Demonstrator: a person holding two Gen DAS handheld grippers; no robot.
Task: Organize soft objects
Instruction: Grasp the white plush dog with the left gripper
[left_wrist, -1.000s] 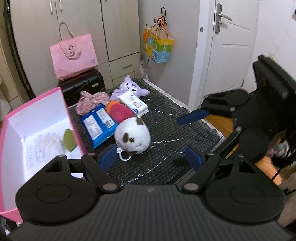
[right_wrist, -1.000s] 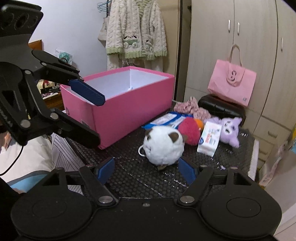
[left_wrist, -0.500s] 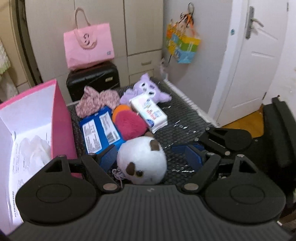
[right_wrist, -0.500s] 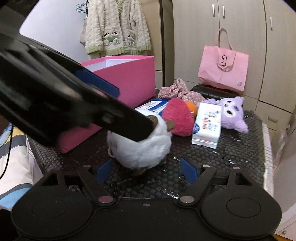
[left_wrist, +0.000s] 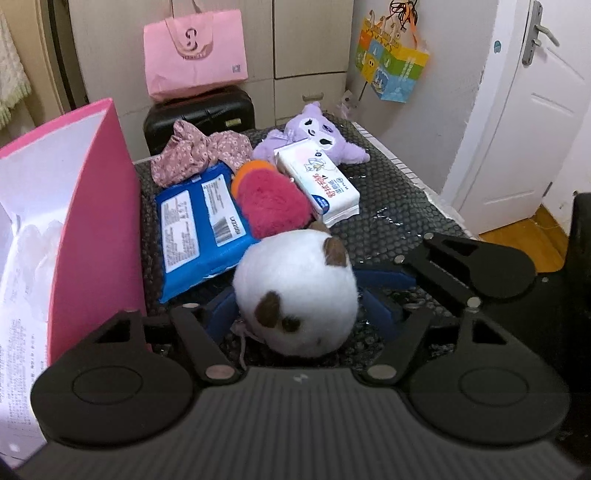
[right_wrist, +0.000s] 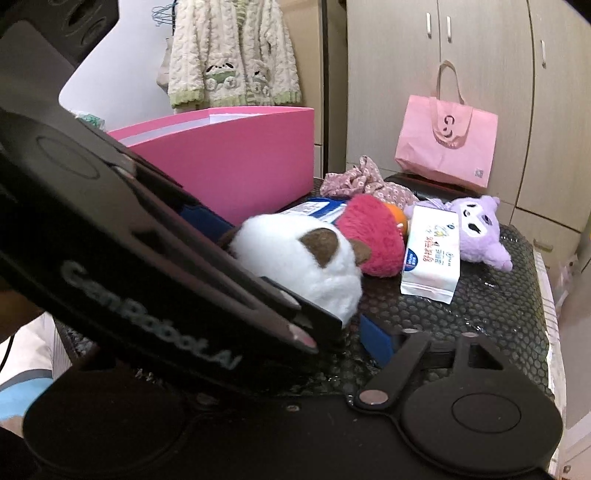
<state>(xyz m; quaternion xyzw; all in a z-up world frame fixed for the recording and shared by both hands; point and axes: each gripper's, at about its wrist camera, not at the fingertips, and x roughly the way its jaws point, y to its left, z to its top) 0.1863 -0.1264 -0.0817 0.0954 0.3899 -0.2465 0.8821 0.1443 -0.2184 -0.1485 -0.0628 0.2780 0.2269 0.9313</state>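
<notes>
Straddling the white round plush (left_wrist: 295, 291), the left tongs (left_wrist: 295, 310) have just been closing, blue pads (left_wrist: 376, 314) now pressed into its sides. Right tongs (left_wrist: 384, 278) come in from the right with jaws that have just been narrowing; one blue pad (right_wrist: 375, 338) sits just beside the plush, and whether it grips I cannot tell, since the left unit blocks the view. Plush sits on the black honeycomb-mat counter (left_wrist: 388, 229), near the pink box (left_wrist: 99, 221). Behind it: red fuzzy toy (left_wrist: 271, 206), blue wipes pack (left_wrist: 199, 225), white tissue pack (left_wrist: 319, 182), purple plush (left_wrist: 314, 134), floral cloth (left_wrist: 199, 151).
</notes>
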